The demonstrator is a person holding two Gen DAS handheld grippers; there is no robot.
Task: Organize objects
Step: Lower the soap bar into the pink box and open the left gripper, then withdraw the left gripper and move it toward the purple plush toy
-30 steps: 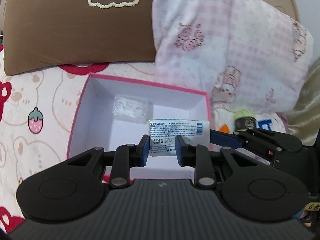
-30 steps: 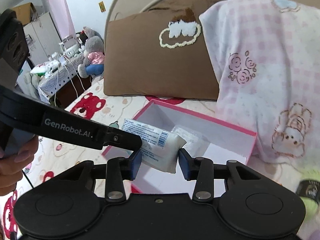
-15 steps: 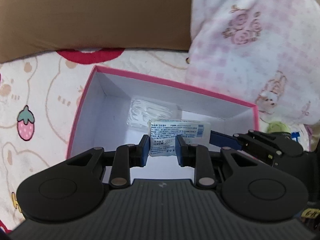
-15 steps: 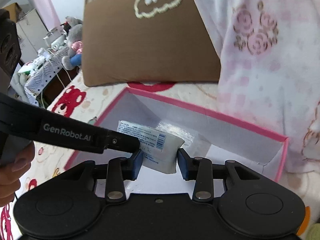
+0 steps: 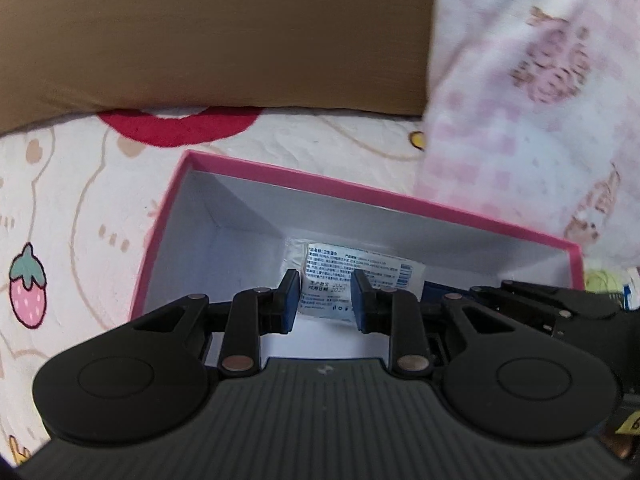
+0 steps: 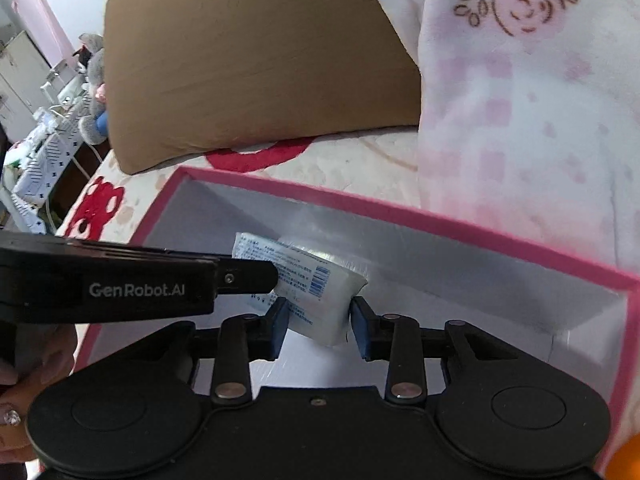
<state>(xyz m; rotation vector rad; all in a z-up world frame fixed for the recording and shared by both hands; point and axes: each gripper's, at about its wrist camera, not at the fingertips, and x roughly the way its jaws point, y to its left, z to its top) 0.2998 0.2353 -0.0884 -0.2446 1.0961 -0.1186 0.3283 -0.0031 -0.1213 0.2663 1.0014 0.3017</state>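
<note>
While seen from the left wrist, left gripper (image 5: 325,300) pinching white packet (image 5: 340,280) over pink box (image 5: 360,196), long axis crosswise toward right gripper (image 5: 500,300); from the right wrist, right gripper (image 6: 318,322) just closing, packet (image 6: 320,300) between.

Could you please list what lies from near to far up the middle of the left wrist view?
Left tool → white printed packet → pink-rimmed white cardboard box → cartoon-print bedsheet → brown pillow.
</note>
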